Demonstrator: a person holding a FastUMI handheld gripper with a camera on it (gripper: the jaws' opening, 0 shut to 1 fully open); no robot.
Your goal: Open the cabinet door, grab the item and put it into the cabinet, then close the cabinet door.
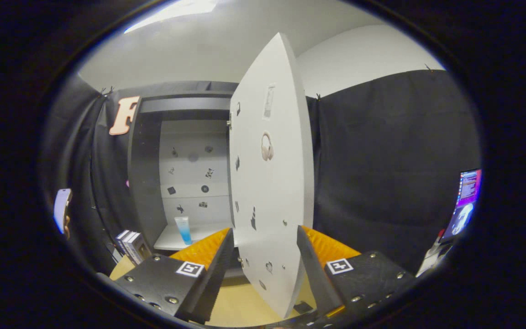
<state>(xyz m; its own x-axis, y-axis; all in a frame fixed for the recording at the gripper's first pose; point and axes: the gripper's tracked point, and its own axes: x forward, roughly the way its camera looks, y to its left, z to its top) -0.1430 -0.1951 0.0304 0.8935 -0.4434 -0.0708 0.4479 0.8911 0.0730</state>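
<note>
Looking along the gripper (265, 244), you see the white cabinet door (270, 183) standing open, edge-on to you, with its lower part between the two fingers. Each finger lies close against one face of the door, but you cannot tell for sure if both pads really press on it, so the grasp stays uncertain. Small stickers are on the door's face, one of them showing headphones (267, 146). To the left of the door, beyond the left finger, the cabinet (146, 173) is open and you see its pale back wall with small dark marks. The item, a small tube (183, 230) with a blue lower part, stands upright on the cabinet's white shelf (169, 240). Some books (130, 246) stand just beside the cabinet's foot, on the wooden table (233, 310). Far to the right, a lit screen (466, 205) shows against the dark cloth wall (391, 160).
</note>
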